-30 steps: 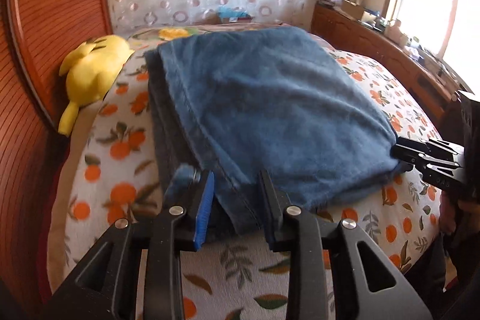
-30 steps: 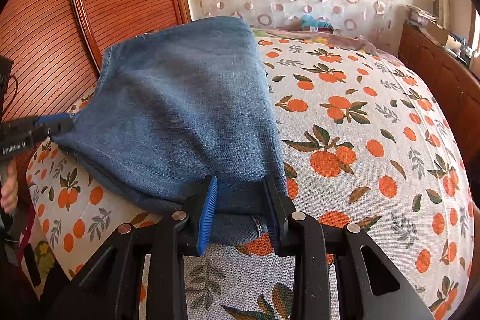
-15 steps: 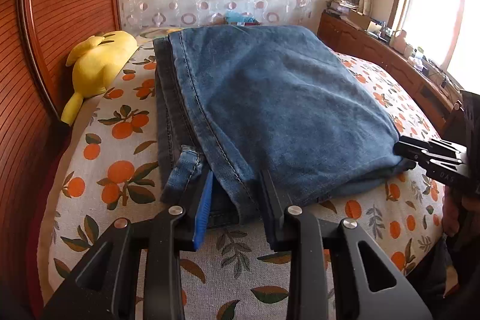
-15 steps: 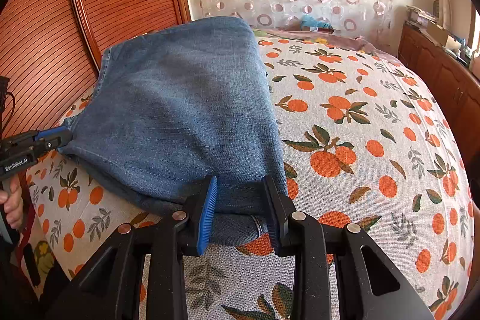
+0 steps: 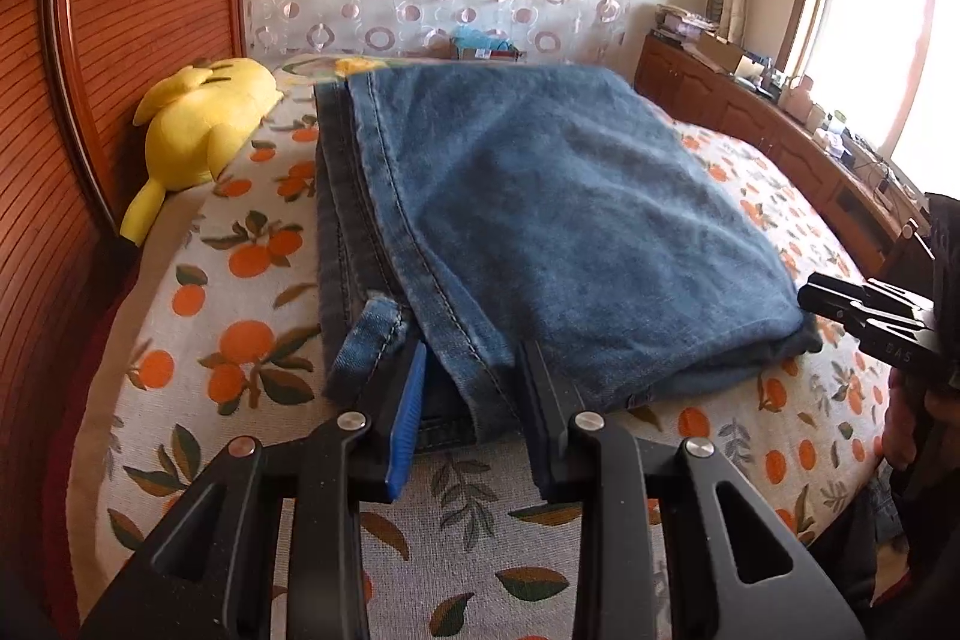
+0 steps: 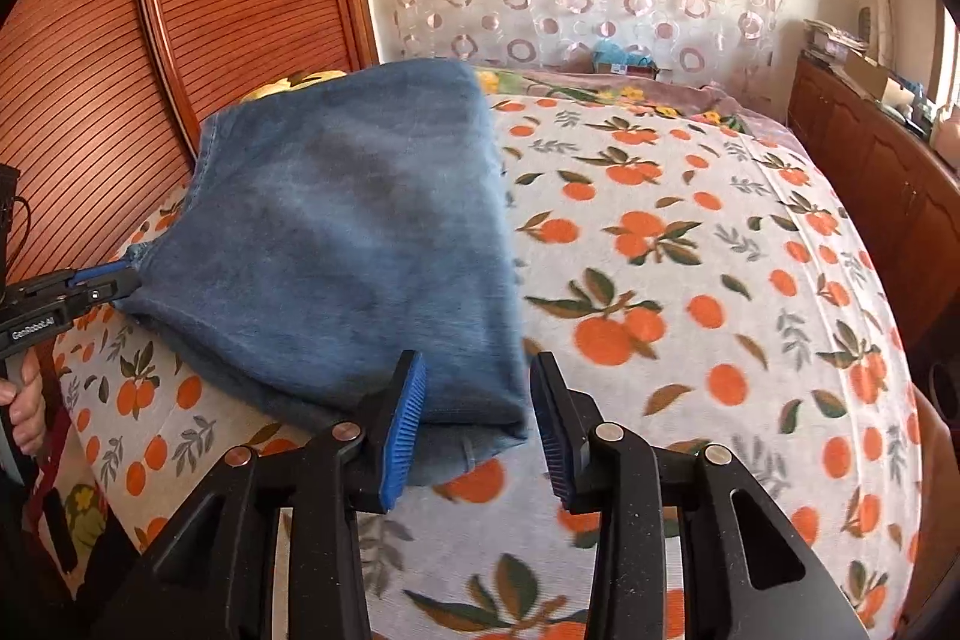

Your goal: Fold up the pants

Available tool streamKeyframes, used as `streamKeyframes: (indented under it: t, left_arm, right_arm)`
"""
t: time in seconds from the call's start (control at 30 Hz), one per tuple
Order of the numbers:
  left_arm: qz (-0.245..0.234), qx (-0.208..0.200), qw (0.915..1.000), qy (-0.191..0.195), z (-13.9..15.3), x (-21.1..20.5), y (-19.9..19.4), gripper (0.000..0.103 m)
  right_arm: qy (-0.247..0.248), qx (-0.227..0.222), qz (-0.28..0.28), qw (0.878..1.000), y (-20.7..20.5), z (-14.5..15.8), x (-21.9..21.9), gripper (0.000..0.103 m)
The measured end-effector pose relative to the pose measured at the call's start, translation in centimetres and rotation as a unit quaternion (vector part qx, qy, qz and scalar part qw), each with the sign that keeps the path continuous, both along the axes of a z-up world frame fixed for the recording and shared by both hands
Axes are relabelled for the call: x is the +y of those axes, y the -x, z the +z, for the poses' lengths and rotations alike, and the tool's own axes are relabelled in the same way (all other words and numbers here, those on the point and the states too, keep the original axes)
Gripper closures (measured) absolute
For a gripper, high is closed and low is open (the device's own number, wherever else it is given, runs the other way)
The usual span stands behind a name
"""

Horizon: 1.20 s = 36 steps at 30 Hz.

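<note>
The pants (image 5: 558, 232) lie folded flat on the bed (image 6: 720, 292), one near corner at each hand so the fold lands square. The left gripper (image 5: 474, 400) pinches its denim corner, anchoring that side; the right gripper (image 6: 477, 418) has just been opening, its pads parting off the hem between them, likely to let go.

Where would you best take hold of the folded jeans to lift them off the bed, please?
Probably the near left corner of the jeans, approached low from the bed's near edge. The stacked hem and seam edges meet there, flat on the bedspread, so one pinch should catch every layer.
</note>
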<state>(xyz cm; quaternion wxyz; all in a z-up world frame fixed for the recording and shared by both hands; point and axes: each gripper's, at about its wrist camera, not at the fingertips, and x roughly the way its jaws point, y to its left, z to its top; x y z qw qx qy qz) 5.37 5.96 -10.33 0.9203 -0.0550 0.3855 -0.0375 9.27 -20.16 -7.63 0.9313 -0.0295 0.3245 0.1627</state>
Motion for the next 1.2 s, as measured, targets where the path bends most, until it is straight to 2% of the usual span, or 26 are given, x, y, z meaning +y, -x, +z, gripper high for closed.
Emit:
streamKeyframes:
  t: [0.2,0.37,0.53,0.7,0.77,0.97,1.0,1.1,1.2]
  left_arm:
    - [-0.012,-0.040,0.9991,-0.007,3.1,-1.1,0.9,0.072]
    - [-0.040,-0.053,0.9977,-0.012,4.3,-2.8,0.4,0.072]
    - [-0.058,-0.024,0.9976,-0.030,2.6,-4.2,-1.4,0.072]
    - [-0.053,0.013,0.9975,-0.044,0.4,-4.0,-2.2,0.072]
    - [-0.054,0.012,0.9978,-0.036,0.0,-3.7,-2.1,0.072]
    - [-0.057,0.007,0.9975,-0.042,-0.6,-3.7,-2.1,0.072]
    - [-0.056,0.007,0.9976,-0.039,-0.7,-3.6,-2.1,0.072]
    - [-0.053,0.005,0.9981,-0.031,-0.8,-3.5,-2.1,0.072]
    - [-0.051,0.004,0.9984,-0.024,-0.8,-3.3,-2.0,0.072]
  right_arm:
    - [-0.031,0.019,-0.008,0.999,-0.8,0.3,-1.3,0.064]
    - [-0.044,0.046,-0.004,0.998,-1.5,-0.5,-1.2,0.064]
    - [-0.041,0.046,-0.005,0.998,-1.8,-0.7,-1.0,0.064]
    - [-0.027,0.047,-0.009,0.999,-1.8,-0.8,-0.6,0.064]
    - [-0.029,0.050,-0.008,0.998,-1.6,-0.8,-0.4,0.064]
    - [-0.048,0.062,-0.007,0.997,-1.4,-0.7,-1.0,0.068]
    - [-0.045,0.061,-0.007,0.997,-1.4,-0.7,-0.9,0.069]
    - [-0.031,0.061,-0.005,0.998,-1.4,-0.6,-0.4,0.089]
    - [-0.042,0.069,0.001,0.997,-1.7,-0.3,-0.4,0.095]
